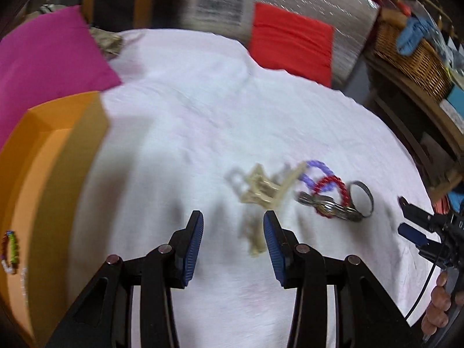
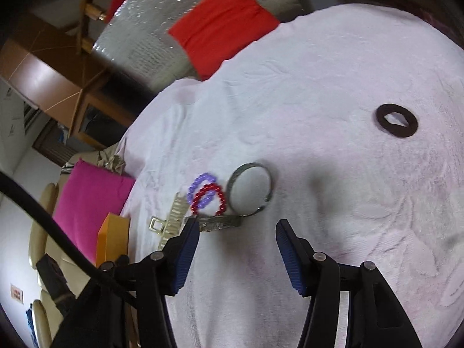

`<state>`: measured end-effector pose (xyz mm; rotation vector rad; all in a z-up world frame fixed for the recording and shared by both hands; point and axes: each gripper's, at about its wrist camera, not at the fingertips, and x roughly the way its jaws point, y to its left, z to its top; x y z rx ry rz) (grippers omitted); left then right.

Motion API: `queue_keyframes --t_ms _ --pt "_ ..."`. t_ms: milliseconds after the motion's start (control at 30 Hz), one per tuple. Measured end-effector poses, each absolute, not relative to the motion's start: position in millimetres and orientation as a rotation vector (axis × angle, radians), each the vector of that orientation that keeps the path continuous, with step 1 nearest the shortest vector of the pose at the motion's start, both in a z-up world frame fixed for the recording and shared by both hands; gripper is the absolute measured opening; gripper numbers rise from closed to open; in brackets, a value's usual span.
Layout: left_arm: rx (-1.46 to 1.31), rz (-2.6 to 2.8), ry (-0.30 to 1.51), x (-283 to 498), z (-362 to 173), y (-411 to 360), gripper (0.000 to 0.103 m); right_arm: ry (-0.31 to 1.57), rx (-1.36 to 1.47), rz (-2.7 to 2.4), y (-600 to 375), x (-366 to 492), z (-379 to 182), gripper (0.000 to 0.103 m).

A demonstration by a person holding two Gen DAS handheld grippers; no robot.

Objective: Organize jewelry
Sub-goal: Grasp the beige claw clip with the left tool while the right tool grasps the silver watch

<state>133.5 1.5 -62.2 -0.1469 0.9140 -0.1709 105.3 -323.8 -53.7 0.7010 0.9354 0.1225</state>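
On the white cloth (image 1: 203,110) lies a cluster of jewelry: a pale gold hair clip (image 1: 261,191), a purple bead bracelet (image 1: 316,169), a red bead bracelet (image 1: 330,187), a metal bangle (image 1: 361,198) and a silver clasp piece (image 1: 327,204). My left gripper (image 1: 233,230) is open just short of the gold clip. My right gripper (image 2: 237,232) is open just before the bangle (image 2: 250,188), red bracelet (image 2: 207,200), purple bracelet (image 2: 200,184) and gold clip (image 2: 174,217). A dark fabric ring (image 2: 395,120) lies farther right. An orange box (image 1: 43,174) holds a multicoloured bead bracelet (image 1: 8,250).
A magenta cushion (image 1: 49,55) sits behind the orange box at left. A red cushion (image 1: 293,43) and a silver foil panel (image 1: 304,5) stand at the back. A wicker basket (image 1: 411,58) on a wooden shelf is at the right. The right gripper shows at the left wrist view's edge (image 1: 411,226).
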Motion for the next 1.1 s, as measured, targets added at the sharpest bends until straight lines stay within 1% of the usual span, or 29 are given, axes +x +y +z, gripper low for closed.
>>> queue_keyframes --t_ms 67,100,133,200,433,500,567,700,900,1067,1100 --pt "-0.141 -0.191 0.929 140 -67 -9 0.044 0.945 0.728 0.134 -326 106 -58 0.059" --pt "-0.144 -0.204 0.939 143 -70 -12 0.044 0.954 0.762 0.15 -328 108 -62 0.056" --pt "-0.148 -0.211 0.946 145 -73 -16 0.044 0.964 0.785 0.164 -326 110 -65 0.051" --pt "-0.154 -0.224 0.969 152 -80 -22 0.044 1.006 0.826 0.22 -318 119 -74 0.047" --pt "-0.159 -0.25 1.02 163 -98 -29 0.043 1.087 0.842 0.26 -288 145 -91 0.047" --pt "-0.162 -0.267 1.035 168 -102 -33 0.034 1.121 0.892 0.249 -288 151 -102 0.047" --pt "-0.169 -0.282 1.043 169 -105 -36 0.029 1.149 0.929 0.233 -287 156 -110 0.047" --pt "-0.141 -0.284 1.039 170 -107 -40 0.015 1.141 0.973 0.218 -283 164 -116 0.047" --pt "-0.13 -0.302 1.022 168 -106 -40 0.012 1.105 1.03 0.186 -280 178 -121 0.048" --pt "-0.122 -0.323 1.015 160 -105 -37 0.012 1.054 1.055 0.145 -277 188 -123 0.047" --pt "-0.123 -0.324 1.014 159 -105 -36 0.012 1.048 1.036 0.129 -274 189 -121 0.038"
